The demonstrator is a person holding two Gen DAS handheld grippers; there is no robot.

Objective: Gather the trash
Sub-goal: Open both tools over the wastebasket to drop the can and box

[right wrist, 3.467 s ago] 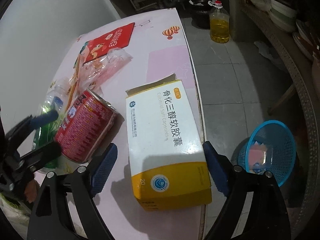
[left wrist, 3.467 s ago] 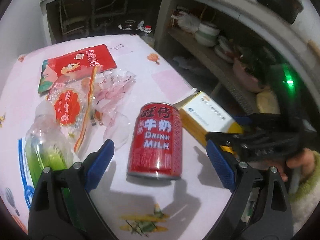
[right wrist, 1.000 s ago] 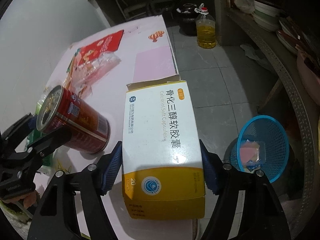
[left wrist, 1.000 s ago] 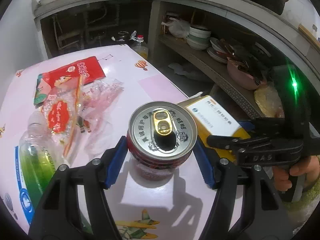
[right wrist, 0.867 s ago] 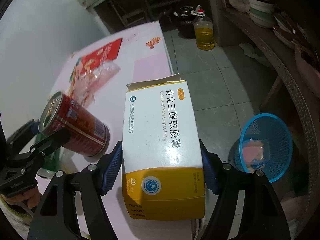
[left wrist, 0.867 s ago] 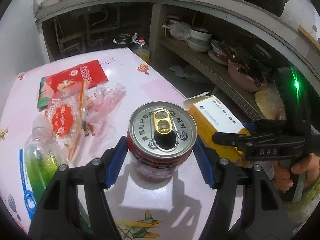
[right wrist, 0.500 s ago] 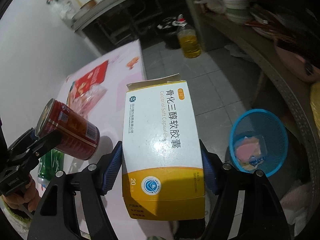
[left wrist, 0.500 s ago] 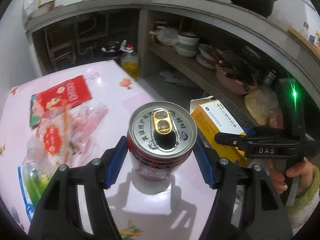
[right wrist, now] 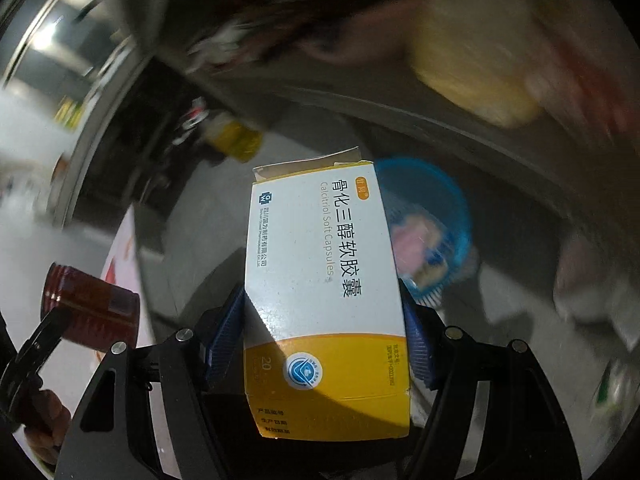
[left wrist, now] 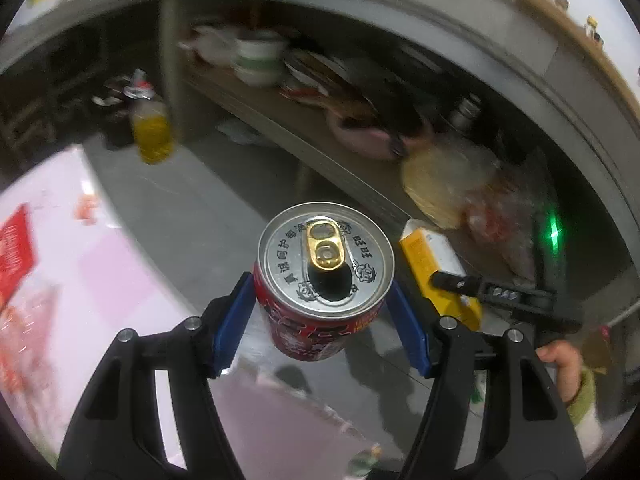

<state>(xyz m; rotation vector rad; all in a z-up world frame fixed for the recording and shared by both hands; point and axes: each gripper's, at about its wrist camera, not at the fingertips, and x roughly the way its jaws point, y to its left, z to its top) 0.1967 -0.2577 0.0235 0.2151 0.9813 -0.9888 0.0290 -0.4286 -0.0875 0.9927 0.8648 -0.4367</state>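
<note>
My left gripper [left wrist: 322,320] is shut on a red milk drink can [left wrist: 320,292], held upright in the air past the table edge, over the grey floor. My right gripper [right wrist: 320,332] is shut on a white and yellow medicine box [right wrist: 324,292], also lifted clear of the table. The box [left wrist: 436,268] shows to the right of the can in the left wrist view, and the can [right wrist: 92,312] shows at the left in the right wrist view. A blue mesh trash basket [right wrist: 444,216] stands on the floor just beyond the box, partly hidden by it.
The pink table [left wrist: 60,300] lies at the left with a red packet [left wrist: 14,252] and clear wrappers. A yellow oil bottle [left wrist: 152,132] stands on the floor. A low shelf [left wrist: 320,136] with bowls and bags runs along the back. The right view is blurred.
Both grippers took hold of their items, lifted them off the table and swung right, away from it. The basket now sits close behind the box.
</note>
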